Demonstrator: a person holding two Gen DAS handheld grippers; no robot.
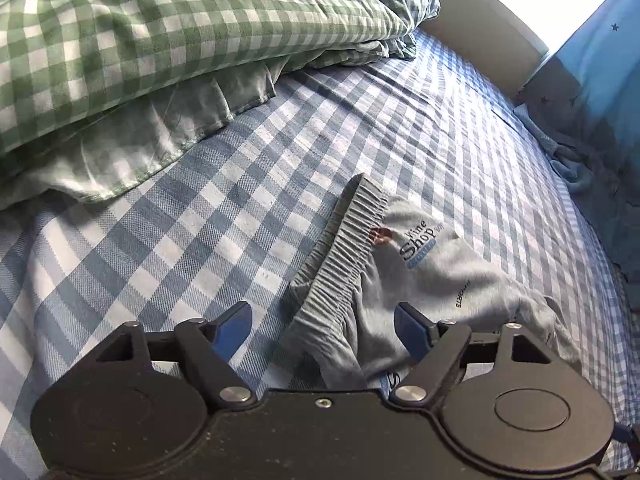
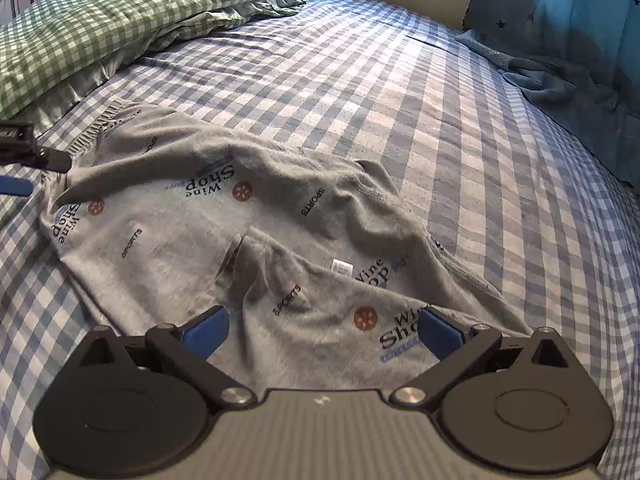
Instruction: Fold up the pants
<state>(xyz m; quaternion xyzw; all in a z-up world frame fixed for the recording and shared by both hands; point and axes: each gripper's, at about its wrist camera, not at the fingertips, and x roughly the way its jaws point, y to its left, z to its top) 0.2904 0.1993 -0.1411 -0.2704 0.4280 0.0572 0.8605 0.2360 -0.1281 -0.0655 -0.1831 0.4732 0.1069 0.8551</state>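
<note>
Grey printed pants (image 2: 224,216) lie rumpled on the blue checked bed sheet (image 2: 460,128), legs toward the right wrist view's bottom. Their elastic waistband (image 1: 344,248) lies bunched just ahead of my left gripper (image 1: 322,324), which is open with the waistband end between its blue pads (image 1: 234,326). My right gripper (image 2: 322,330) is open, low over the leg end of the pants, blue pads (image 2: 208,330) either side of the cloth. The left gripper's fingers (image 2: 52,160) show at the left edge of the right wrist view, at the waistband.
A green checked pillow and duvet (image 1: 168,40) lie at the back left. A blue curtain or blanket with stars (image 2: 568,40) hangs along the right side. A beige bed frame or wall (image 1: 480,28) runs behind. Bare sheet lies beyond the pants.
</note>
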